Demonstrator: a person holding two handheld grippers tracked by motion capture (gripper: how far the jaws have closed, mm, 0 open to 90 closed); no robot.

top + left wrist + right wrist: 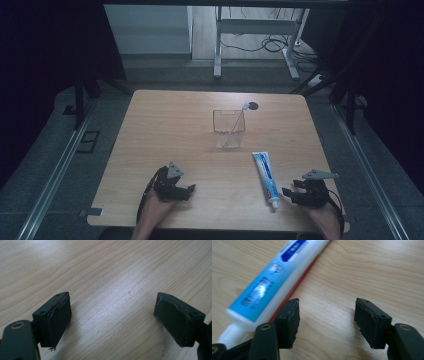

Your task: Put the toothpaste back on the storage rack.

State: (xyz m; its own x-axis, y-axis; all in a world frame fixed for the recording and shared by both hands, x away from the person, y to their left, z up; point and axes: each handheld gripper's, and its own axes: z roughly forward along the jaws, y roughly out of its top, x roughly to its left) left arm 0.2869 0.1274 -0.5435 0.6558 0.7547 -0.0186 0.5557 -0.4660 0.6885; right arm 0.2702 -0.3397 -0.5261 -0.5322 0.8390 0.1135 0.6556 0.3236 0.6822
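A blue and white toothpaste tube (265,179) lies on the wooden table (165,130) at the front right, its white cap toward the front edge. Just right of the cap, my right gripper (286,192) rests low over the table. In the right gripper view the gripper (328,315) is open over bare wood, and the tube (274,277) lies outside its left jaw. A clear plastic cup (229,131) stands mid-table with a toothbrush (238,122) leaning in it. My left gripper (191,189) sits at the front left, and in its own view it (112,312) is open with nothing between its jaws.
A dark round hole (253,106) sits in the tabletop behind the cup. Beyond the table's far edge stand a white desk frame (217,50) and loose cables (272,45) on the floor. Metal rails (55,175) run along both sides of the table.
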